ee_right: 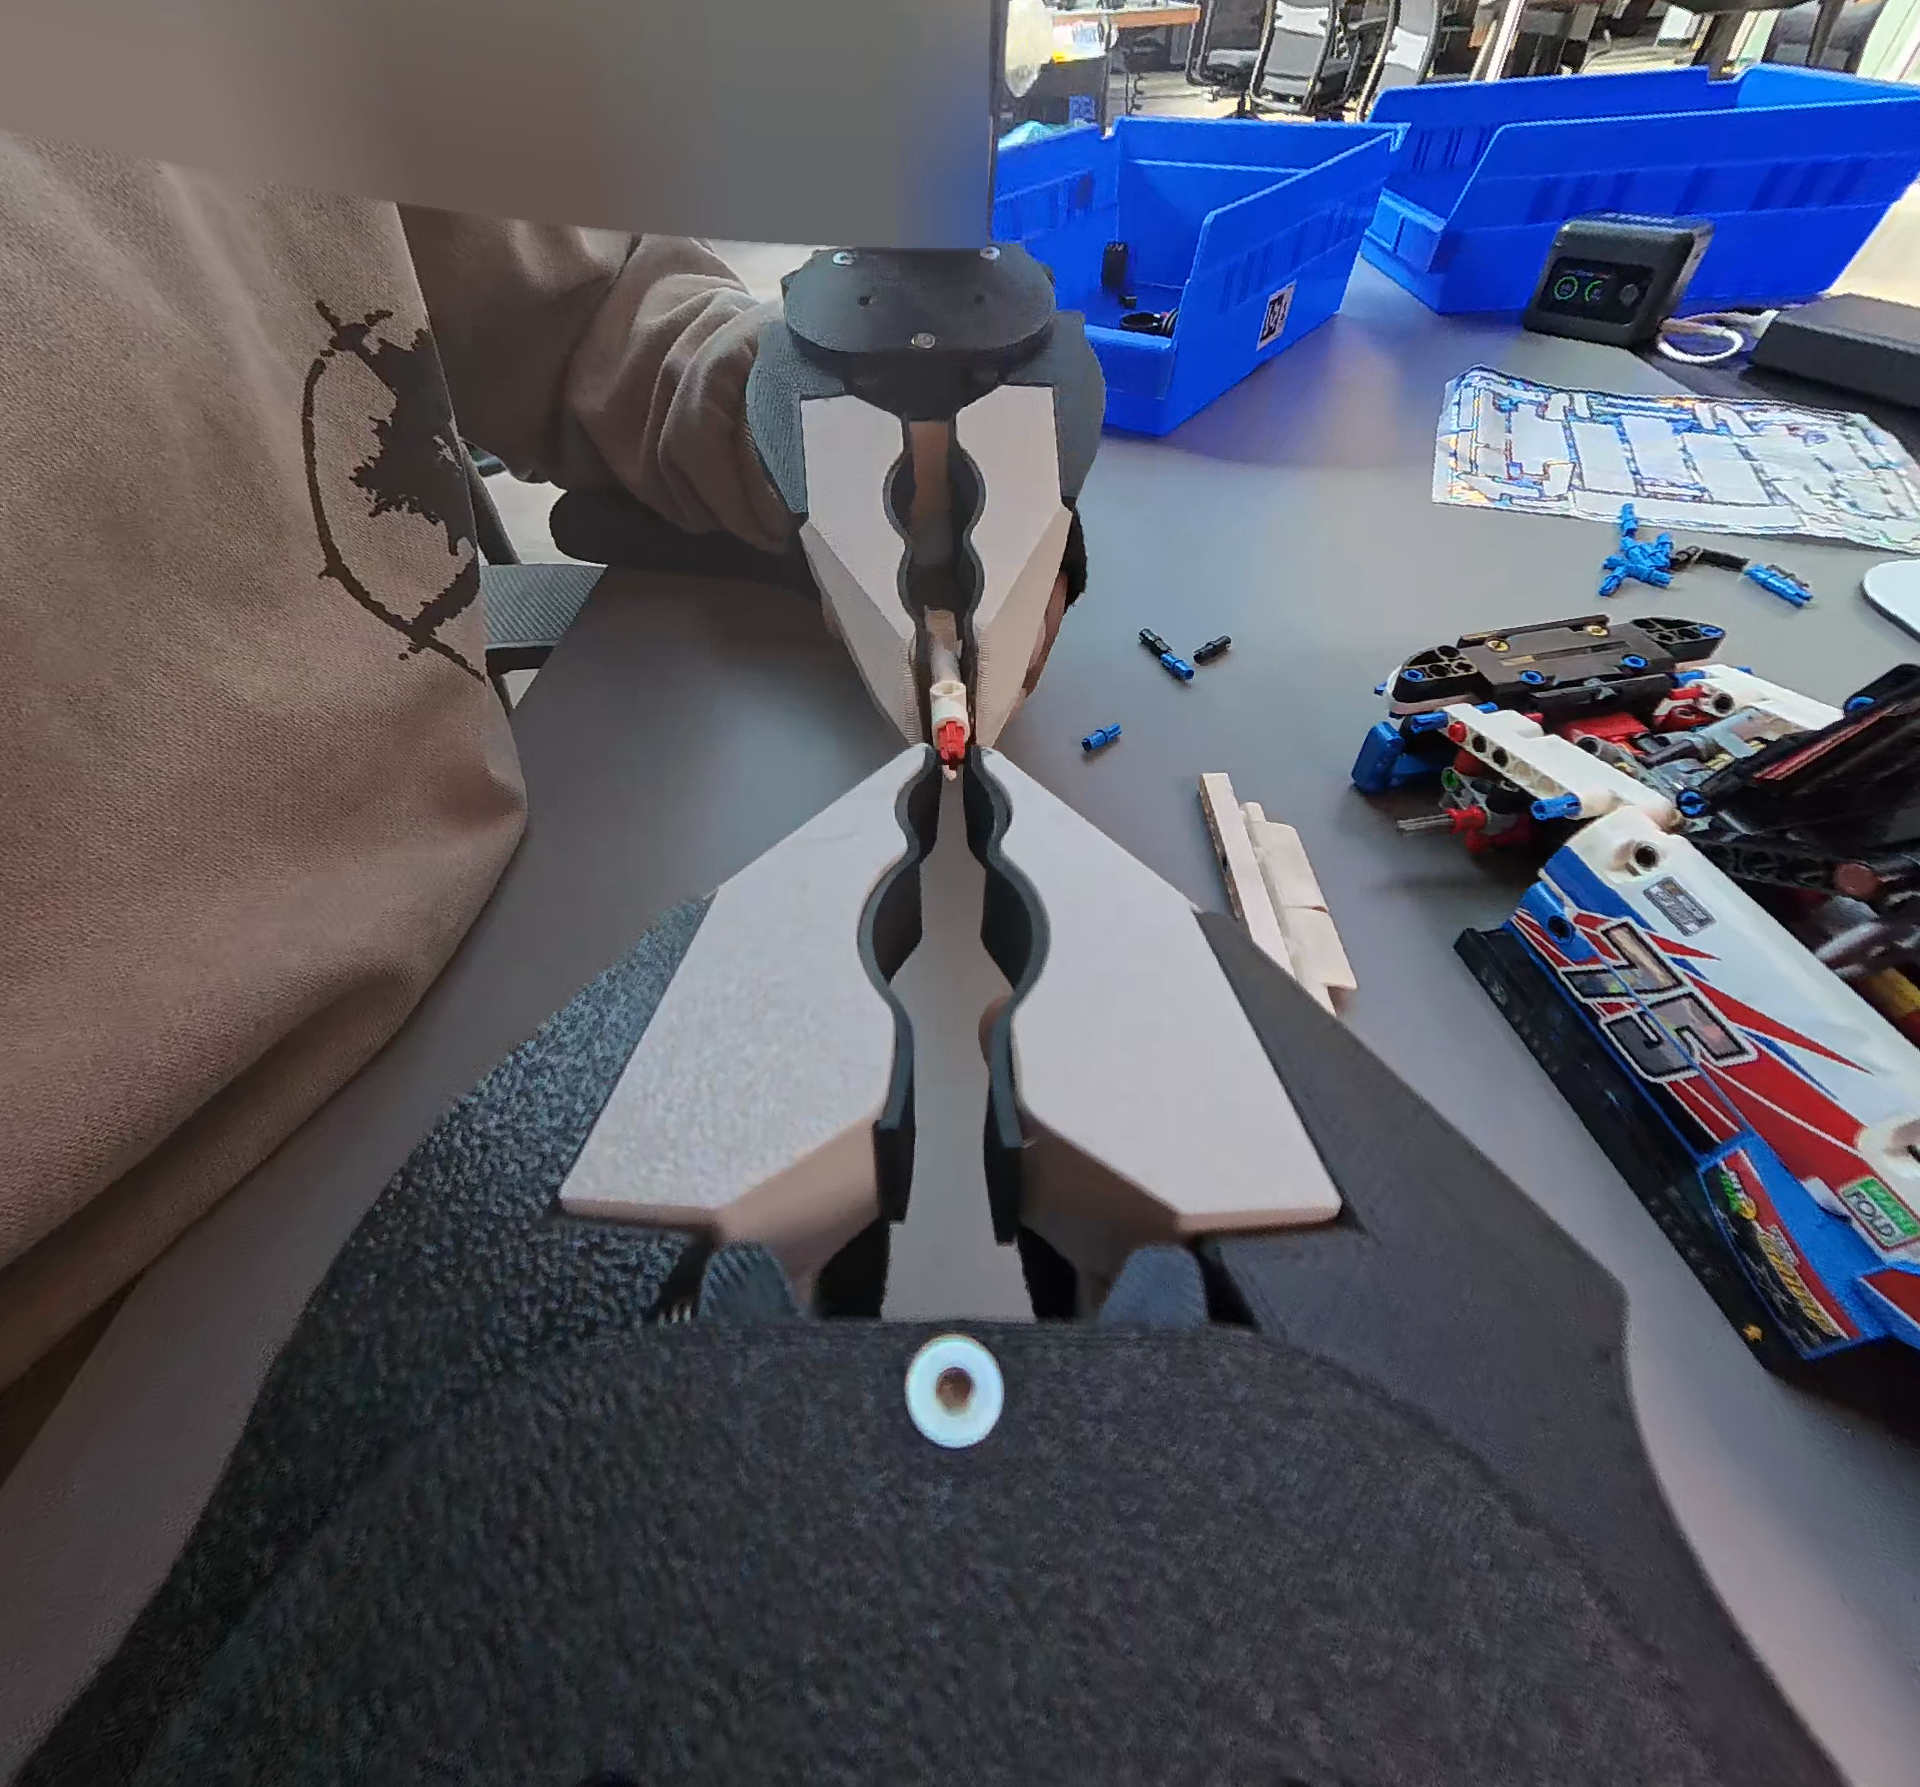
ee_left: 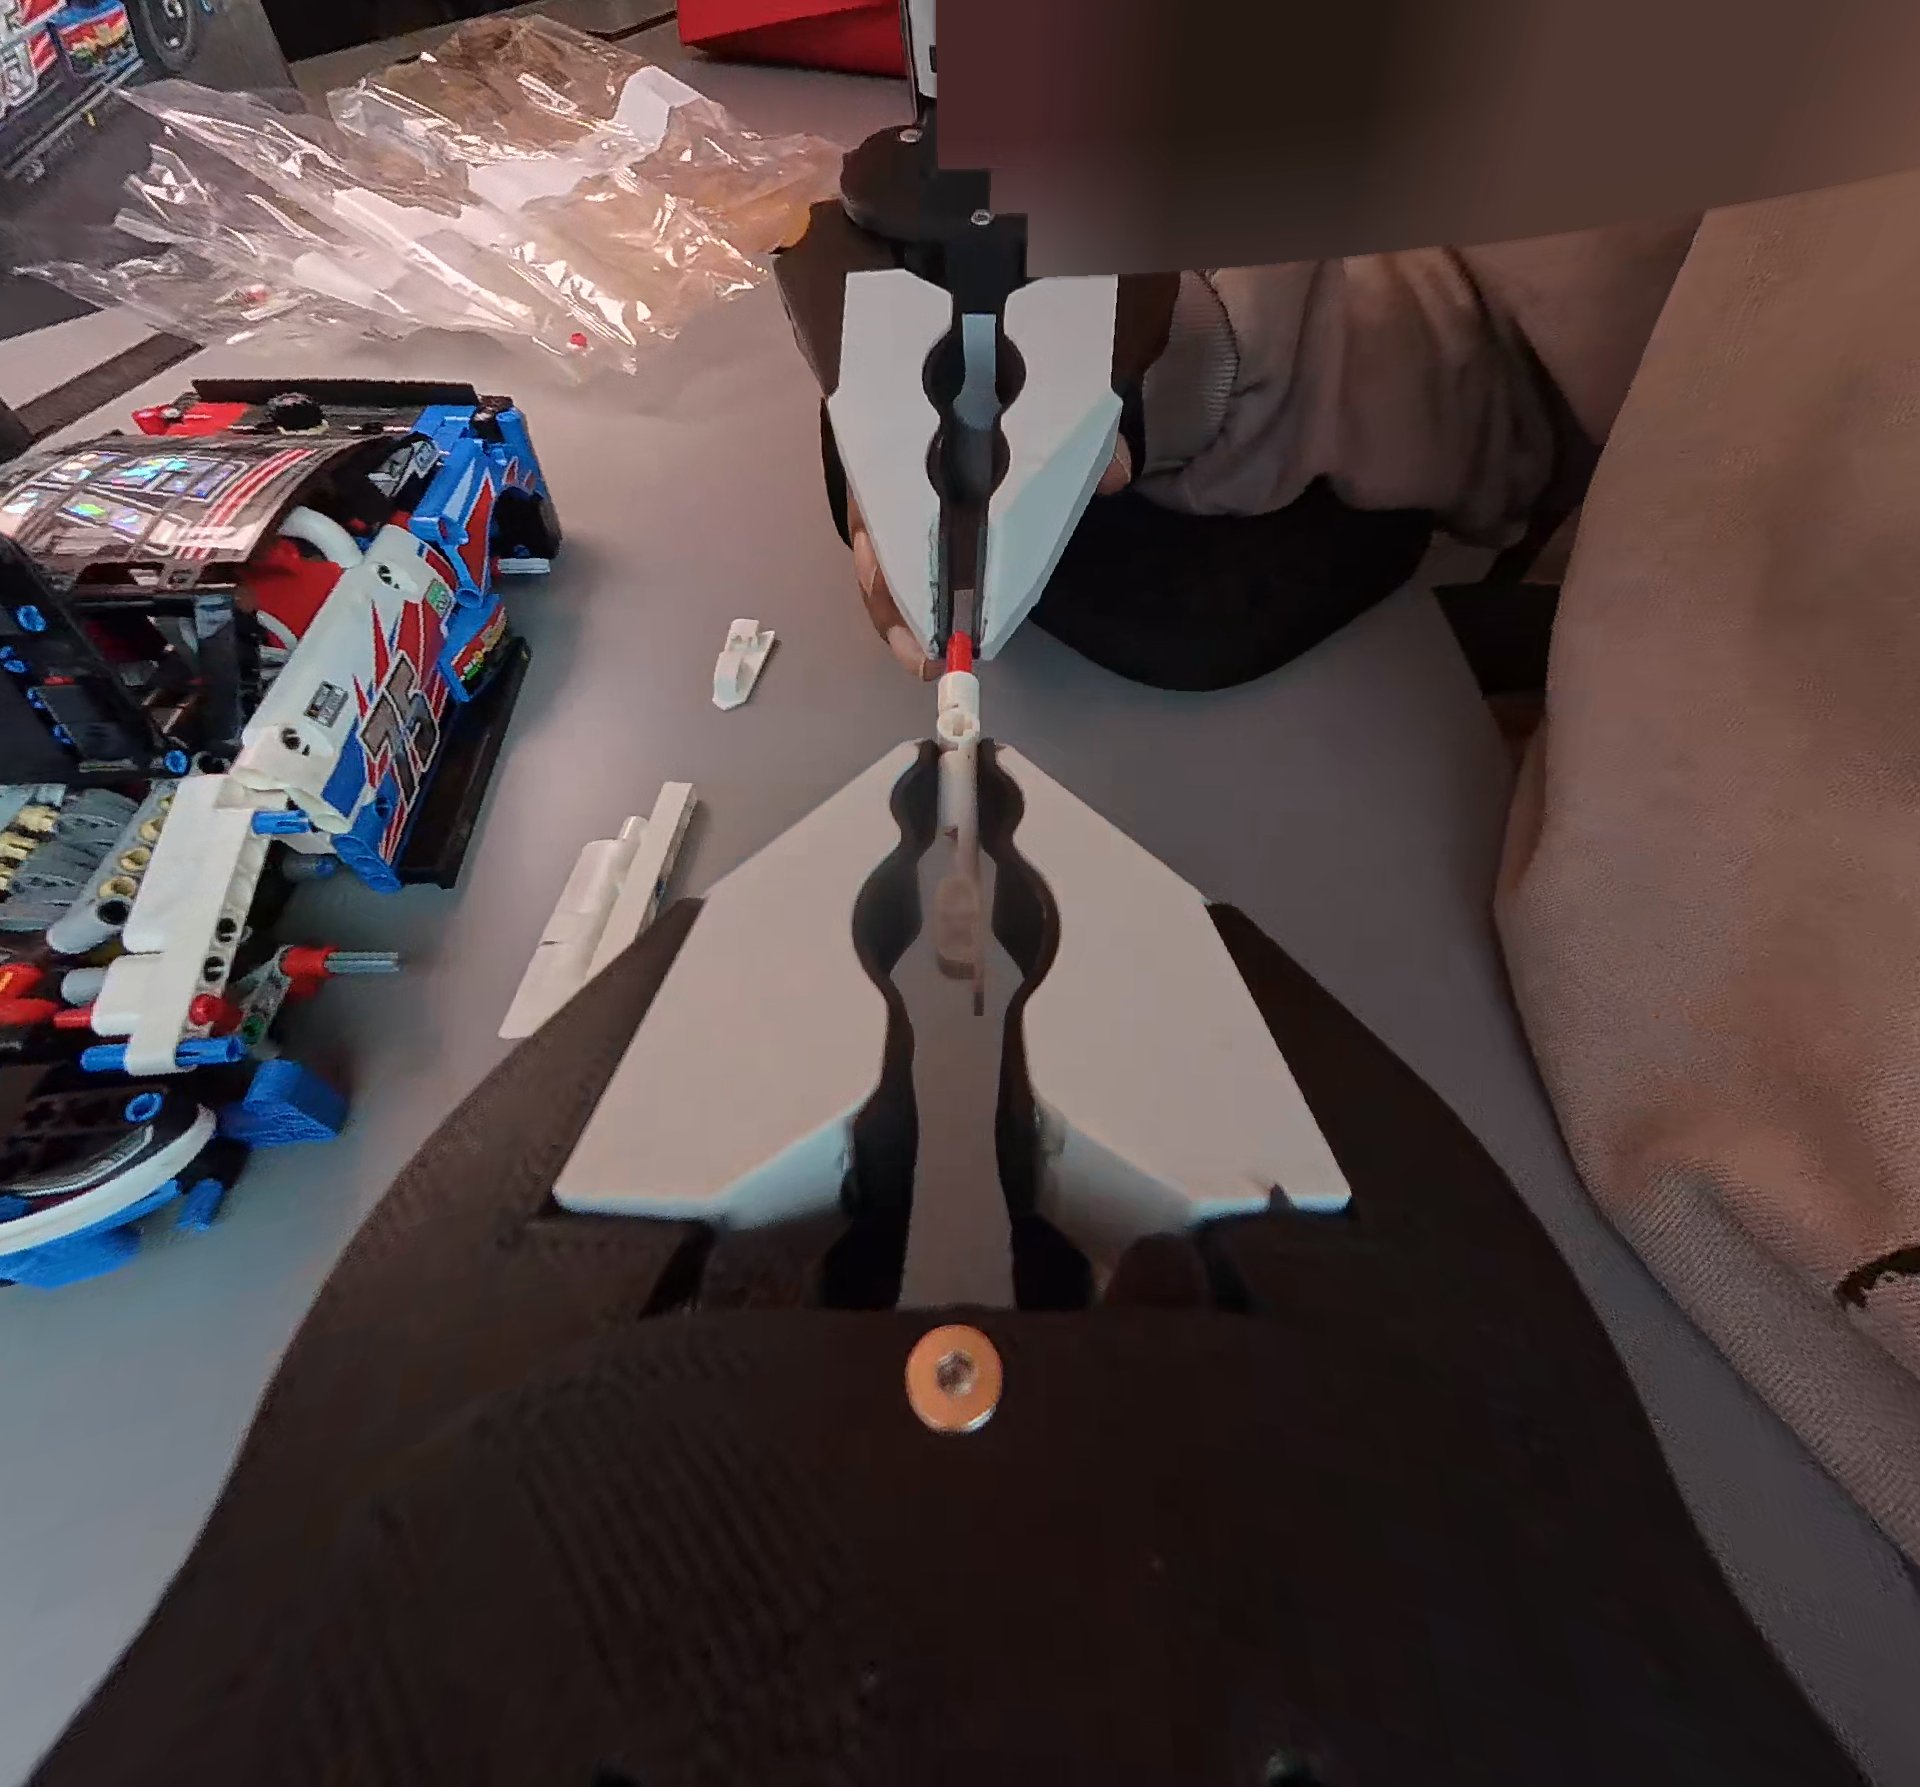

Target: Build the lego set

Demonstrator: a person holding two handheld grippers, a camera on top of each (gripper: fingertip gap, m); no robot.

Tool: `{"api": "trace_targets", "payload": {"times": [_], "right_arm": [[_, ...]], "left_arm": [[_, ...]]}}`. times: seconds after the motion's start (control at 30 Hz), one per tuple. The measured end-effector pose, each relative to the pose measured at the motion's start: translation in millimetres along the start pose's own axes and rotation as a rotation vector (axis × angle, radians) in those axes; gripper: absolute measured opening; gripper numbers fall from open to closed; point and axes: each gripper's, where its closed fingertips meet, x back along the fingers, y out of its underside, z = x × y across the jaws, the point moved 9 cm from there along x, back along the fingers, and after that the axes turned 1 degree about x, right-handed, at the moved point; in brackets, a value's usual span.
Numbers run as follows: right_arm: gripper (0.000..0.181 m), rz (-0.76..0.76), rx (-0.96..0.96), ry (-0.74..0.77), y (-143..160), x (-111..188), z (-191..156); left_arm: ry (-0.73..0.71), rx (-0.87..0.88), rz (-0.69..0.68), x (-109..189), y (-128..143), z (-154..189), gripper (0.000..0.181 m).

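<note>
While the left hand-held gripper [ee_left: 954,750] pinches a white connector piece [ee_left: 956,714] and the right hand-held gripper [ee_right: 948,763] clamps a red pin [ee_right: 948,738], tips meeting above the tabletop [ee_left: 1195,750], I'd keep both coaxial and press gently.

Two blue bins [ee_right: 1247,283] are sitting on the grey tabletop [ee_right: 1299,532]; a small black device [ee_right: 1616,277] is resting just beside them.

The left gripper [ee_left: 954,750] and right gripper [ee_right: 948,750] meet tip to tip above the table, fingers pinched nearly closed, each held in a gloved hand.
</note>
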Motion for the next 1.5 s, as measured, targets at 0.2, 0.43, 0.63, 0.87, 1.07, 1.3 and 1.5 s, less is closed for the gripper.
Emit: {"api": "trace_targets", "payload": {"times": [0.2, 0.43, 0.63, 0.87, 1.07, 1.3, 1.5], "right_arm": [[0.001, -0.014, 0.02, 0.001, 2, -2, -1], [0.001, -0.059, 0.038, -0.008, 8, -7, -3], [0.0, -0.05, 0.033, -0.017, 8, -10, -4], [0.0, -0.068, 0.039, -0.019, 11, -12, -5], [0.0, -0.064, 0.041, -0.024, 11, -12, -5], [0.002, 0.016, 0.066, 0.004, 3, -6, -2], [0.006, 0.017, 0.096, 0.02, 3, -4, -2]], "left_arm": [[-0.059, -0.097, -0.043, -1, 0, 5, 0.005], [-0.101, -0.17, -0.089, -2, 3, 11, 0.005], [-0.102, -0.182, -0.093, -2, 3, 14, 0.004], [-0.109, -0.202, -0.112, -4, 5, 15, 0.004], [-0.103, -0.224, -0.114, -4, 5, 15, 0.005], [-0.164, -0.378, -0.065, -3, 0, 14, 0.005], [-0.166, -0.386, -0.054, -4, 3, 11, 0.006]]}}
